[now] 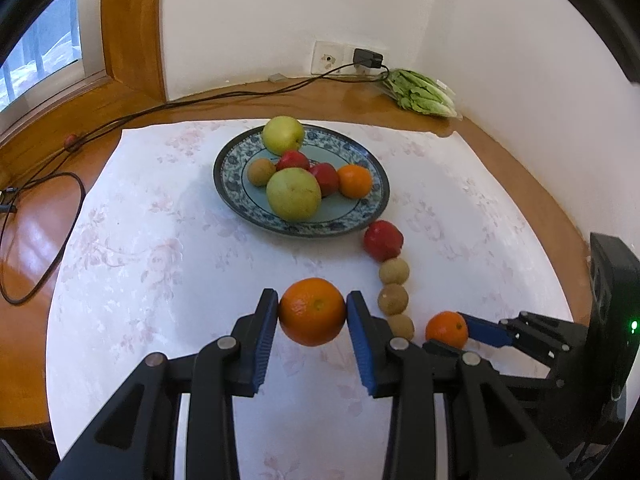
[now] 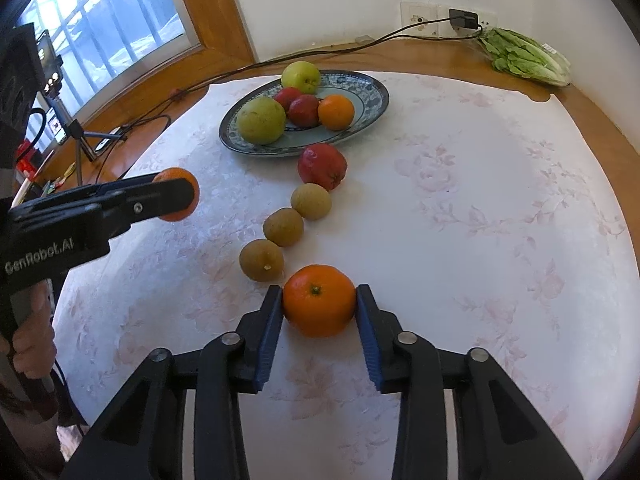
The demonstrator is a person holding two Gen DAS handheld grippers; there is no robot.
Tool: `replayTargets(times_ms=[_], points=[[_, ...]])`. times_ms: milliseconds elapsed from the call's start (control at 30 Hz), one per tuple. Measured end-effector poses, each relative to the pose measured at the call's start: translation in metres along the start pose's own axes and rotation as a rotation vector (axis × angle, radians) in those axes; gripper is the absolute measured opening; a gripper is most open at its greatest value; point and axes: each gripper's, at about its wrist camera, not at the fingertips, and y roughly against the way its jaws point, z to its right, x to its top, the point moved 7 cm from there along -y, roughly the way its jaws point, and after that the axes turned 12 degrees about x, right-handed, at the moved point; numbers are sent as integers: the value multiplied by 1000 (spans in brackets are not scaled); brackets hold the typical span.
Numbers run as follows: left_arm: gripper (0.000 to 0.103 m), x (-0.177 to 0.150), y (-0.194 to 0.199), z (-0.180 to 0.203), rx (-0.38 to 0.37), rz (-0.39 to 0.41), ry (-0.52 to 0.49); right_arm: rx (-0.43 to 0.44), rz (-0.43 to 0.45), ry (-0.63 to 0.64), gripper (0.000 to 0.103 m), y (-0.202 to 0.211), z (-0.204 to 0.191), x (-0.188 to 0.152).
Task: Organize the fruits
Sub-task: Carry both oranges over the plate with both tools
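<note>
Two oranges were in my grip at that moment, one per gripper. My left gripper [image 1: 312, 312] had its blue pads pressed against both sides of an orange [image 1: 312, 312], and from the right wrist view that fruit looked raised off the white floral cloth [image 2: 460, 220]. My right gripper [image 2: 319, 301] had its jaws clamped on a second orange [image 2: 319, 301], which sat low at the near end of a curving row on the cloth; I could not tell whether it touched the fabric.

That row ran back from it: three small brown fruits [image 2: 284, 227] one after another, almost touching, then a red apple [image 2: 322, 166] just beside the rim of the patterned plate [image 2: 374, 88]. On the plate lay two green apples [image 2: 261, 120], two red fruits [image 2: 304, 110], a third orange [image 2: 336, 112] and, seen from the left wrist camera, one more brown fruit [image 1: 261, 172]. Nothing stood between the left gripper and the plate.

Around the cloth, a black cable [image 2: 320, 50] trailed across the wooden tabletop [image 2: 580, 108] from a plug in the wall socket [image 2: 464, 19], and a bag of leafy greens [image 2: 524, 58] lay in the far corner. A small tripod with a phone [image 2: 60, 120] stood by the window [image 2: 108, 20].

My left gripper reached in level from the left; my right pointed forward along the row.
</note>
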Motion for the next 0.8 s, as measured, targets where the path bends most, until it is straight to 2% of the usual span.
replayTargets(times_ms=[367, 800], points=[[37, 21, -2, -6, 27, 21, -5, 13, 16, 10, 36, 9, -1, 8], [37, 47, -5, -22, 59, 41, 10, 28, 72, 12, 36, 35, 1, 43]])
